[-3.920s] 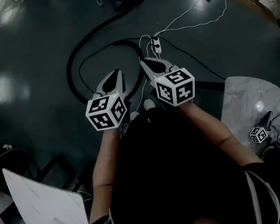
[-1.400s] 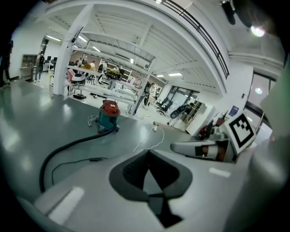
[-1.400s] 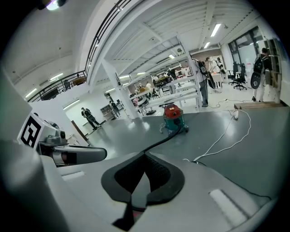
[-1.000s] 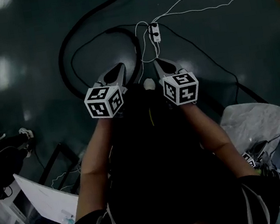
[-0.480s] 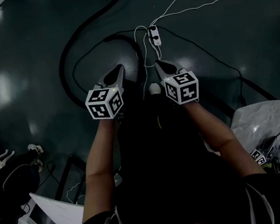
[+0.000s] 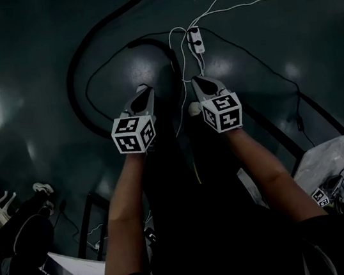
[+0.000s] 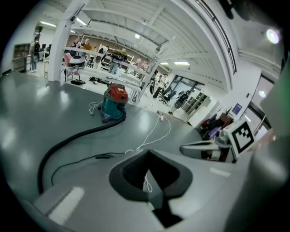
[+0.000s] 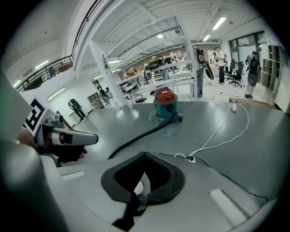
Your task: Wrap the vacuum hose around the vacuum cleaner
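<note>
The vacuum cleaner (image 7: 113, 103), teal with a red top, stands far off on the grey floor and also appears in the right gripper view (image 8: 166, 105). It is outside the head view. Its black hose (image 6: 70, 85) runs from the top of the head view and curves in a loop on the floor ahead of me; the hose (image 7: 77, 136) trails from the machine. My left gripper (image 6: 144, 90) and right gripper (image 6: 196, 79) are held side by side above the floor, both shut and empty. The hose's far end curves just beyond their tips.
A white power strip (image 6: 195, 38) with a white cable (image 6: 235, 6) lies just past the grippers, and a thin black cable (image 6: 258, 68) runs right. A pale table (image 6: 330, 157) stands at the lower right, a dark chair (image 6: 21, 245) at the lower left. People and desks stand far off.
The view has moved forward over the floor: the hose loop and power strip sit lower and nearer to the grippers. Both grippers stay shut and side by side.
</note>
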`<state>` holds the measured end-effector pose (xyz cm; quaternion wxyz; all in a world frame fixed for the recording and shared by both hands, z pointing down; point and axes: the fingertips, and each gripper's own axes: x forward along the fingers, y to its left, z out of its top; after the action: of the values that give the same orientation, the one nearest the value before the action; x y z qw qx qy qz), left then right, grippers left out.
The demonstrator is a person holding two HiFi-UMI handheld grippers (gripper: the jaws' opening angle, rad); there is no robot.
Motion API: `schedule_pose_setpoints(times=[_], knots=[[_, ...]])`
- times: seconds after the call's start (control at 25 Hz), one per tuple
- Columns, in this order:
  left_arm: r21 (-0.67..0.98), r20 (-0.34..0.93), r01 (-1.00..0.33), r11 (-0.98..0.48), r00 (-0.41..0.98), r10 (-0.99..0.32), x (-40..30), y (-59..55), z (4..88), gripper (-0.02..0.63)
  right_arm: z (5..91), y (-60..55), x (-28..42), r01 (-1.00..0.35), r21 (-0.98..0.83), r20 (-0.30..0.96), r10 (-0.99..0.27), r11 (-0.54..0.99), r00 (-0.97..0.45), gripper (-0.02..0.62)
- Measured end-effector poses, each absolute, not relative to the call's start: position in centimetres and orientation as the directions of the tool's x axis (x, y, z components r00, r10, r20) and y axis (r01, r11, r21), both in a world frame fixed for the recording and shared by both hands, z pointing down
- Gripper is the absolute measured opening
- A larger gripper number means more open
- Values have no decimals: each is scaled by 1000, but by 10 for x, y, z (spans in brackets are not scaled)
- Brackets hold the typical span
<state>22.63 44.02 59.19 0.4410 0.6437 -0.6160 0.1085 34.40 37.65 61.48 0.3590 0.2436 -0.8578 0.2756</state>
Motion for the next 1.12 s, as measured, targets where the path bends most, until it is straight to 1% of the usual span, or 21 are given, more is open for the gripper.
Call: schedule_pose_setpoints(times=[0.28,0.6,0.68,0.92,1.12], knots=[[456,717,-881,125,281,-638,215,432,677,8,691,368,308,-596,-283,782,-179,752,-597,-2],[449,747,-881,151,277,-604,206,427,778,8,794,362,292,-595,-262,820,-150,760,-553,3],[445,758,-880,165,272,-593,202,427,803,8,819,364,288,-598,-266,827,-140,756,-545,20],[441,782,-877,191,270,-562,196,429,868,8,888,366,290,-630,-261,853,-131,731,-506,31],[408,786,-901,146,266,-558,191,422,907,8,937,349,290,-647,-255,851,-151,718,-503,55]])
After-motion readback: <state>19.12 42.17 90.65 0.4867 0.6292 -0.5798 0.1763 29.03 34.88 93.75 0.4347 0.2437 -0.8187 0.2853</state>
